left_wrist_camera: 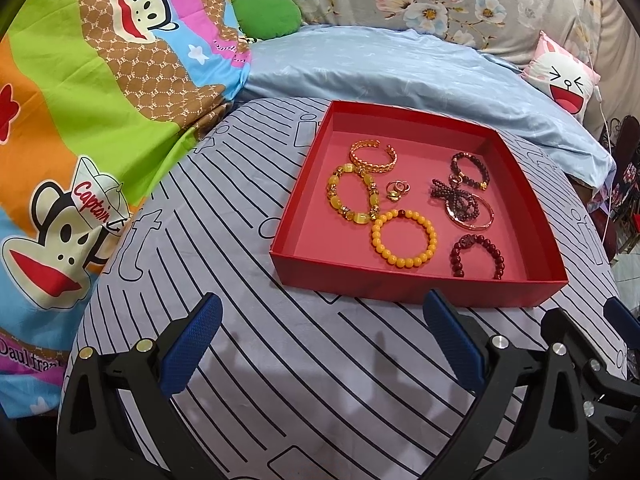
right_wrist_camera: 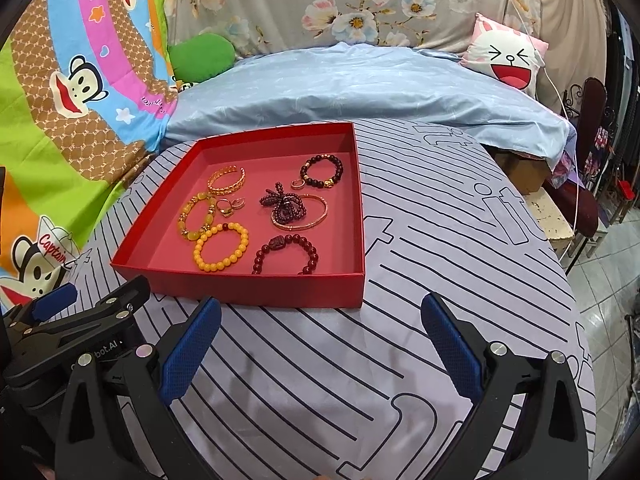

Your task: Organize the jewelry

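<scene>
Your left gripper (left_wrist_camera: 322, 344) stands with its blue-padded jaws spread wide and nothing between them, low in the left wrist view over the striped cloth (left_wrist_camera: 280, 360). Your right gripper (right_wrist_camera: 320, 344) is likewise spread and empty, at the bottom of the right wrist view. Each tool shows at the edge of the other's view: the right one at the lower right of the left view, the left one at the lower left of the right view.

Nothing lies on the cloth between either pair of jaws and the red tray (left_wrist_camera: 416, 286). In the left view the tray sits above and right of centre; in the right view it sits above and left of centre (right_wrist_camera: 256, 292).

Inside the tray:
- a yellow bead bracelet (left_wrist_camera: 404, 236) toward the near wall, touching an amber bracelet (left_wrist_camera: 354, 194) at its upper left;
- a gold cuff (left_wrist_camera: 374, 158) beyond them;
- small rings (left_wrist_camera: 397, 190) mid-tray;
- a dark red bracelet (left_wrist_camera: 478, 254) at the near right;
- a tangled dark bead strand (left_wrist_camera: 456, 198) lying across a thin gold bangle (left_wrist_camera: 478, 216);
- a dark bracelet (left_wrist_camera: 470, 168) at the far right.

Beyond the tray lies a blue quilt (left_wrist_camera: 380, 68); a cartoon blanket (left_wrist_camera: 80, 120) fills the left side.
</scene>
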The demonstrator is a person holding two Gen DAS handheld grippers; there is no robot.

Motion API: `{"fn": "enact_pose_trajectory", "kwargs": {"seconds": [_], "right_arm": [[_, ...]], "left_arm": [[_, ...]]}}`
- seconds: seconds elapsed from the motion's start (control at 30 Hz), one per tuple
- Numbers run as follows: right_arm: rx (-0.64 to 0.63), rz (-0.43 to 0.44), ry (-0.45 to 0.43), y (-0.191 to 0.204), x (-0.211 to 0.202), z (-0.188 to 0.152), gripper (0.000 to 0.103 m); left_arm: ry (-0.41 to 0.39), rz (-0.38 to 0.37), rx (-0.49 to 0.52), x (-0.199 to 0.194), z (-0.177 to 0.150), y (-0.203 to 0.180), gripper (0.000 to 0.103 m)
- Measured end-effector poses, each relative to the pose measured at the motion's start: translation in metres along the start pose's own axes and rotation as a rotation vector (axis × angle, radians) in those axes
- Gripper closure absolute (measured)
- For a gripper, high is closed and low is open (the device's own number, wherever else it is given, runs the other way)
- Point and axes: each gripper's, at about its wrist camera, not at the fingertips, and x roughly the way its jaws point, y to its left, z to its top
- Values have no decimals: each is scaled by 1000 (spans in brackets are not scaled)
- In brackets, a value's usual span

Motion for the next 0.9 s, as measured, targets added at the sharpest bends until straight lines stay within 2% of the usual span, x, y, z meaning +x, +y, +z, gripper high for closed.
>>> {"fn": "enact_pose_trajectory", "kwargs": {"seconds": [0.9], "right_arm": [[-9,-11,-3,-1,-2,4,7]], "left_arm": [[-1,0,2,0,2,0,7]]}}
